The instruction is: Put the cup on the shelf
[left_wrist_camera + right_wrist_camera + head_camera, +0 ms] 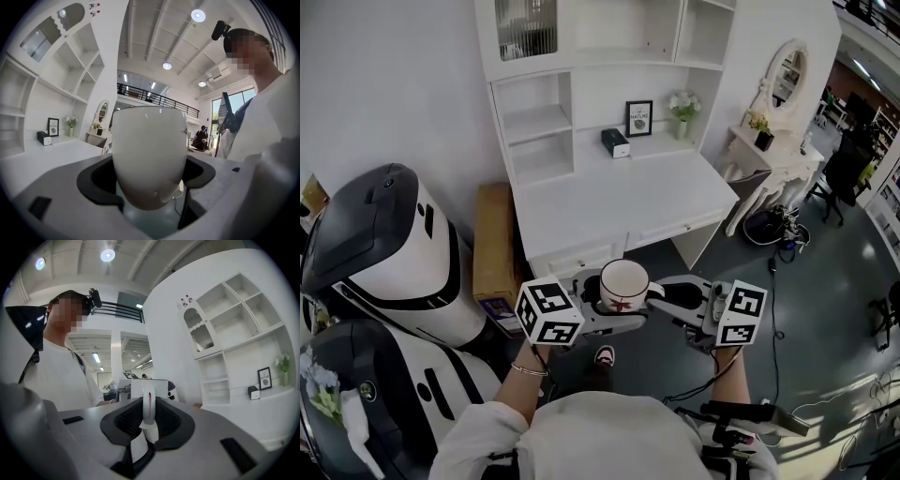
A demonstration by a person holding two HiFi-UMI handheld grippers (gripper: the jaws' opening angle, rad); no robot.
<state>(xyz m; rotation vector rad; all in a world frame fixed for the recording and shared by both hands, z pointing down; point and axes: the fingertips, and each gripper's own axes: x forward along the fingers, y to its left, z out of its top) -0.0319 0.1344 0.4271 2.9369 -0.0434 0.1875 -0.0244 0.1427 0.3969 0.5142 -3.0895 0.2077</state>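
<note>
A white cup [623, 284] with a red mark is held in the air in front of me, just short of the white desk [619, 202]. My left gripper [598, 317] is shut on the cup's body [149, 154], which fills the left gripper view between the dark pads. My right gripper [667, 298] is shut on the cup's thin handle [148, 411]. The white shelf unit [539, 122] rises at the back of the desk, with open compartments at its left and top. It also appears in the right gripper view as the shelf unit [216, 378].
On the desk's back ledge stand a small black box [616, 142], a framed picture [638, 118] and a vase of flowers [682, 108]. A cardboard box [495, 244] and a large white-and-black machine [384, 244] are at the left. A vanity table [773, 155] with a mirror stands at the right.
</note>
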